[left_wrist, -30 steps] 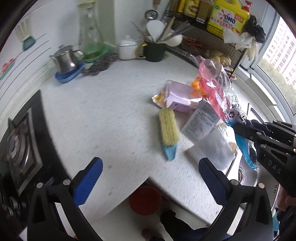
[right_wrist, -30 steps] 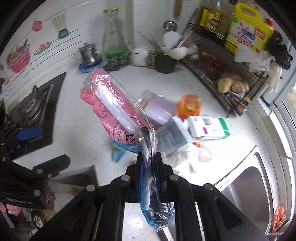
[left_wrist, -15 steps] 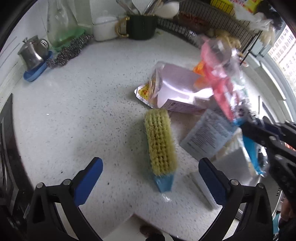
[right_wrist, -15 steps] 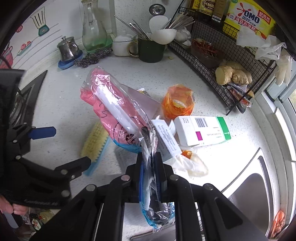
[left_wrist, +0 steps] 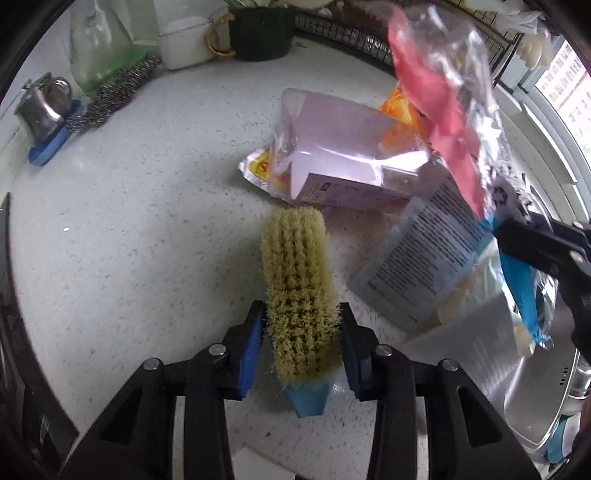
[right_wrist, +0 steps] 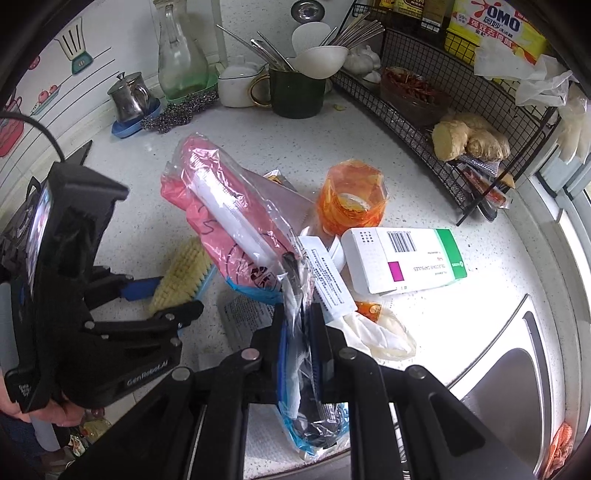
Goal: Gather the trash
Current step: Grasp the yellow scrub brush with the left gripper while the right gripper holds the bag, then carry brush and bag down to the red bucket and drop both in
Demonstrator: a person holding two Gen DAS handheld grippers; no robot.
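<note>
Bristles of scrub brush (left_wrist: 299, 288) sit between closing left hand-held gripper (left_wrist: 301, 345) jaws.

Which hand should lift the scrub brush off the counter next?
Left. The left gripper already straddles the scrub brush, its fingers closing on the bristles. The right gripper is shut on the plastic bag.

"OMO" and "99%" read on yellow detergent bottle (right_wrist: 495, 33), top of wire rack (right_wrist: 461, 122) along counter's back edge. "GenRobot.AI" read on left gripper (right_wrist: 162, 295) body. Barcode seen on white-green box (right_wrist: 402, 258), mid-counter; its small print not legible. Leaflet (left_wrist: 424, 251) text too fine.
</note>
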